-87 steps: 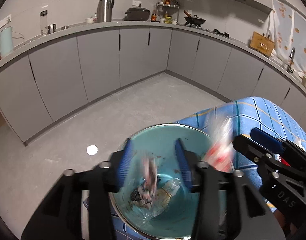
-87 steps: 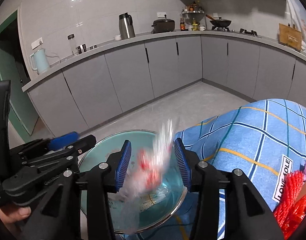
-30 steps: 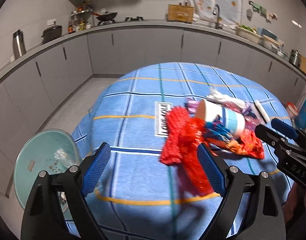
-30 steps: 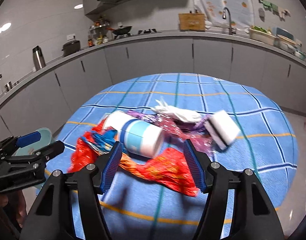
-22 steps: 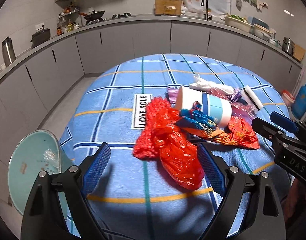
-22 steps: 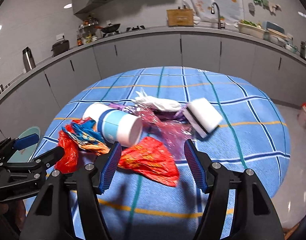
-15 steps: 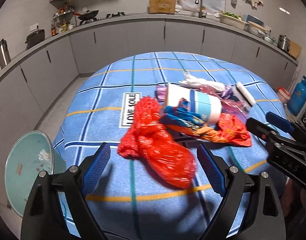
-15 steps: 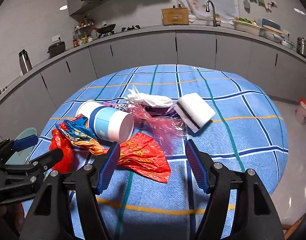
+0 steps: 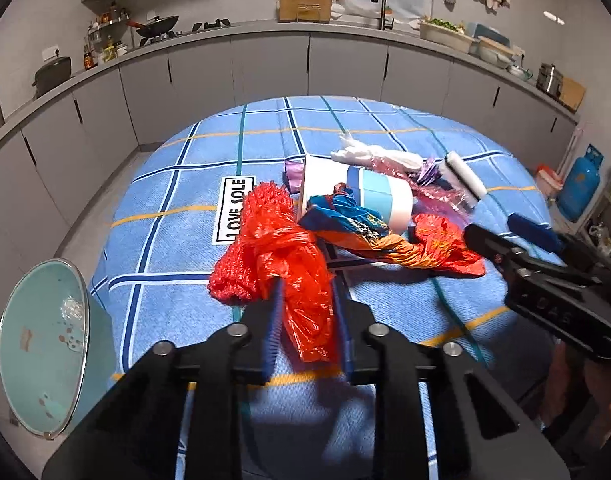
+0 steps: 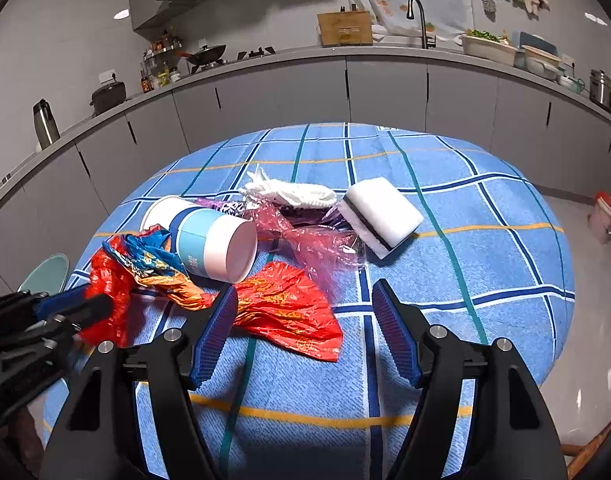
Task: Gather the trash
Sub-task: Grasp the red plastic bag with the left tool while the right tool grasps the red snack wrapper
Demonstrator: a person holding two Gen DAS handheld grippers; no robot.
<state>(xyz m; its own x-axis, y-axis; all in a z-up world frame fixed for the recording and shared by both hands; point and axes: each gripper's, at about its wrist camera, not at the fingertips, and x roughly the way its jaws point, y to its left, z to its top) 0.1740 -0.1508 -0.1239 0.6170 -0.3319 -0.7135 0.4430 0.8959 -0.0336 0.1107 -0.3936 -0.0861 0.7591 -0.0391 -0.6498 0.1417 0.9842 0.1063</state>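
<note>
Right now the left gripper (image 9: 305, 320) has its jaws drawn in narrow around the near tail of a red plastic bag (image 9: 301, 280), the blue pads pressing its crinkled film from both sides. That bag lies knotted over a red mesh net (image 9: 245, 256) on the worktop, which wears a blue checked tablecloth (image 9: 169, 264) with a white "LOVE SOLE" label (image 9: 234, 210) just beyond the net.

Behind the bag, a white paper cup with a pale blue band (image 9: 361, 196) lies on its side, and a crumpled blue and orange wrapper (image 9: 357, 232) is tucked against it. A flattened red and orange wrapper (image 10: 285, 308) spreads out to the right of those. Further back sit a wad of white tissue (image 10: 293, 192), a purple wrapper (image 10: 225, 205), a sheet of pink cellophane (image 10: 317, 244) and a white sponge with a dark layer (image 10: 379, 210), its near corner resting on the cellophane.

The right gripper (image 10: 305, 336) hangs above the cloth with its jaws spread wide and nothing between them (the red and orange wrapper lies just past its left pad). Seen from the left wrist, it sits off to the right of the trash pile, near the table edge.

Off the left edge of the worktop stands a teal bin (image 9: 37, 344), with clear plastic scraps showing inside.
</note>
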